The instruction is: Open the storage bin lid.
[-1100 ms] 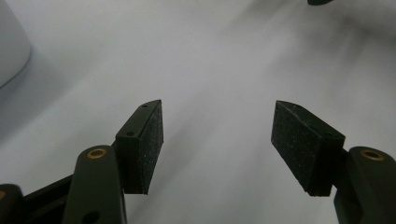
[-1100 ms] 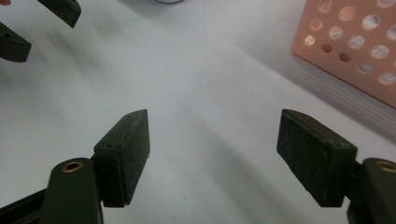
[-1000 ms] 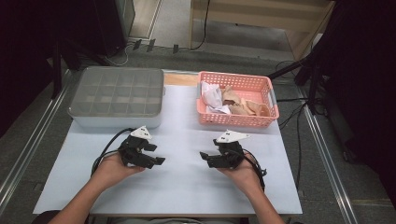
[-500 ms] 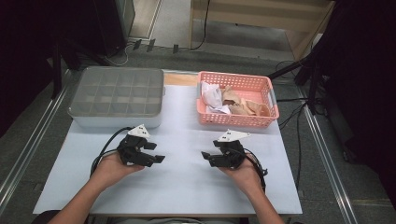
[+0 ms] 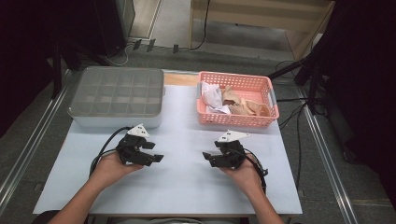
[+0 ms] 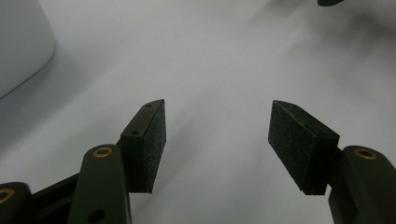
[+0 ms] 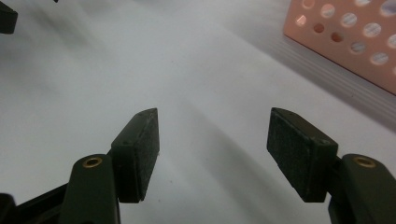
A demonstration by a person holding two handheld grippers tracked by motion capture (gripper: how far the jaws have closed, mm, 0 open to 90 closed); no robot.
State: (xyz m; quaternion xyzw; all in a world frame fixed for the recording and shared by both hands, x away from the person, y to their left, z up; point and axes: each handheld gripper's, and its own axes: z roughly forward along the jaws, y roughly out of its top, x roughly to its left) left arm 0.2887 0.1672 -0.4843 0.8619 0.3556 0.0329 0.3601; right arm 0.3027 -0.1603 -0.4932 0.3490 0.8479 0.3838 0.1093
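My left gripper (image 5: 154, 151) rests in a hand low over the white table top (image 5: 182, 186), at the front left, pointing right. Its jaws stand open (image 6: 217, 102) over bare white surface, with nothing between them. My right gripper (image 5: 208, 159) is held at the front right and points left, towards the other one. It is open as well (image 7: 213, 112) and holds nothing. A gap of bare table separates the two grippers.
A grey lidded compartment box (image 5: 116, 95) stands at the back left; its rounded corner (image 6: 18, 42) shows in the left gripper view. A pink perforated basket (image 5: 233, 120) at the back right holds crumpled white (image 5: 212, 97) and beige (image 5: 245, 106) items; its wall (image 7: 350, 37) is near the right gripper.
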